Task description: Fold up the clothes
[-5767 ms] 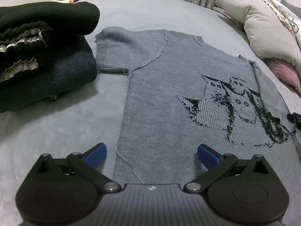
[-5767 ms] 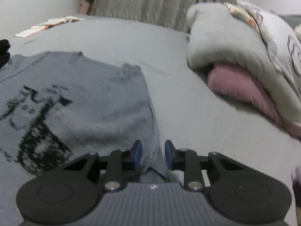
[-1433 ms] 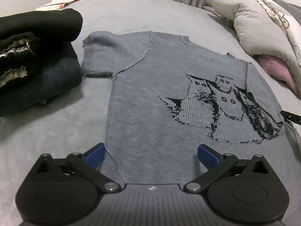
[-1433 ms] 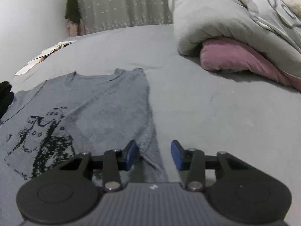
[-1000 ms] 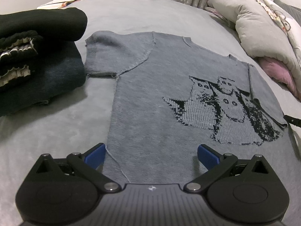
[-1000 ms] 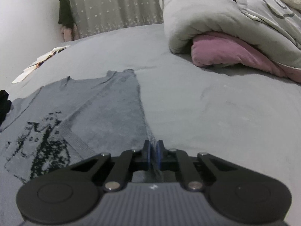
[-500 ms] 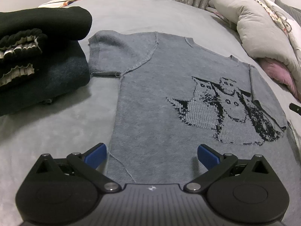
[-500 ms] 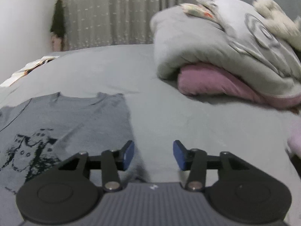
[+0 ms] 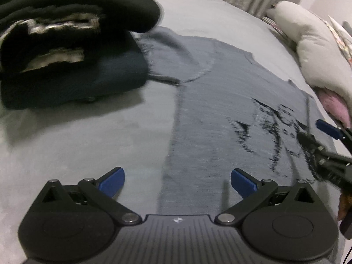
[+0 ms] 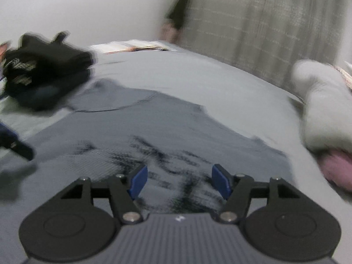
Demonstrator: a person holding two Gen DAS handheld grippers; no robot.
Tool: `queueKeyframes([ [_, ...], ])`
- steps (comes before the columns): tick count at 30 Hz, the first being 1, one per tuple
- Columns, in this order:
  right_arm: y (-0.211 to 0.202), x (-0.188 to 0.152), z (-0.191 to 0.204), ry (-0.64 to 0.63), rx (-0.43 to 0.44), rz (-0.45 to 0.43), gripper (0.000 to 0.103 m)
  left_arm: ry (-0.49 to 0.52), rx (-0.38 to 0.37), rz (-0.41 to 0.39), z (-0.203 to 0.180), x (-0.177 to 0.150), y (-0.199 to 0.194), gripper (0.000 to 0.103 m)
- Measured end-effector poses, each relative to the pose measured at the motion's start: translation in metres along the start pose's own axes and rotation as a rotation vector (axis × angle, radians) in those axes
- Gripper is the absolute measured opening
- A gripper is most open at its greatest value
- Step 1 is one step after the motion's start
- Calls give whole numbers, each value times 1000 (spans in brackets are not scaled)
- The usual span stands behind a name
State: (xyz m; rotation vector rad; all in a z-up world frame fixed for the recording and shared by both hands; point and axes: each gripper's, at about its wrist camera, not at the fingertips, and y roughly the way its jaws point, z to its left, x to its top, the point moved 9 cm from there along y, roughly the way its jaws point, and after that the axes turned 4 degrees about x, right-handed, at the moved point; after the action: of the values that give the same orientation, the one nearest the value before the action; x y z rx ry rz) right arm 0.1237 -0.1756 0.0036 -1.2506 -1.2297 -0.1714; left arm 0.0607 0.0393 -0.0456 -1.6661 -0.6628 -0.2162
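Note:
A grey knit short-sleeved sweater (image 9: 220, 101) with a black-and-white cat print lies flat on the bed, front up. My left gripper (image 9: 177, 179) hovers wide open over its lower left hem with nothing between the fingers. The right gripper (image 10: 180, 181) hangs above the print (image 10: 167, 165); its jaws are opening and nothing is between them. In the left wrist view the right gripper (image 9: 316, 136) comes in from the right edge over the print. In the right wrist view the left gripper's dark tip (image 10: 13, 143) shows at the left edge. Both views are blurred by motion.
A stack of folded dark clothes (image 9: 66, 50) sits on the bed left of the sweater, close to its sleeve. A grey duvet (image 9: 314, 48) over a pink pillow (image 9: 334, 103) lies to the right. Papers (image 10: 134, 46) lie at the bed's far side, before curtains (image 10: 264, 22).
The right gripper let go of the sweater's right side, opened, and swung left over the print. The left gripper drifted so the dark stack looms closer.

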Motion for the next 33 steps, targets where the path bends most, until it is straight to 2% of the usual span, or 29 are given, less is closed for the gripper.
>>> queueKeyframes([
  [6, 43, 35, 91, -211, 105, -35, 67, -116, -9, -2, 36, 0, -11, 103],
  [9, 64, 57, 124, -294, 135, -58, 66, -182, -10, -9, 51, 4, -15, 103],
  [11, 77, 71, 138, -312, 152, -73, 66, -238, -22, -13, 60, 7, -15, 103],
  [15, 103, 92, 151, -312, 186, -63, 62, -283, -41, -16, 65, 14, -15, 103],
  [18, 117, 93, 159, -358, 191, -37, 60, -311, -51, -39, 69, 21, -19, 103],
  [23, 131, 101, 165, -361, 188, -30, 58, -405, -41, -63, 88, 29, -21, 103],
  [24, 134, 102, 169, -377, 181, -26, 54, -422, -40, -59, 91, 30, -20, 103],
  [26, 142, 107, 174, -397, 167, -10, 33, -447, -41, -52, 98, 30, -17, 103],
  [27, 145, 107, 175, -397, 160, -3, 17, -452, -39, -51, 100, 29, -17, 103],
  [28, 147, 107, 176, -393, 153, 1, 9, -457, -37, -50, 101, 29, -16, 103],
  [31, 150, 107, 173, -344, 127, -11, 6, -464, -37, -51, 102, 31, -14, 103],
  [33, 145, 109, 160, -217, 134, -38, 5, -462, -37, -54, 102, 32, -13, 103],
])
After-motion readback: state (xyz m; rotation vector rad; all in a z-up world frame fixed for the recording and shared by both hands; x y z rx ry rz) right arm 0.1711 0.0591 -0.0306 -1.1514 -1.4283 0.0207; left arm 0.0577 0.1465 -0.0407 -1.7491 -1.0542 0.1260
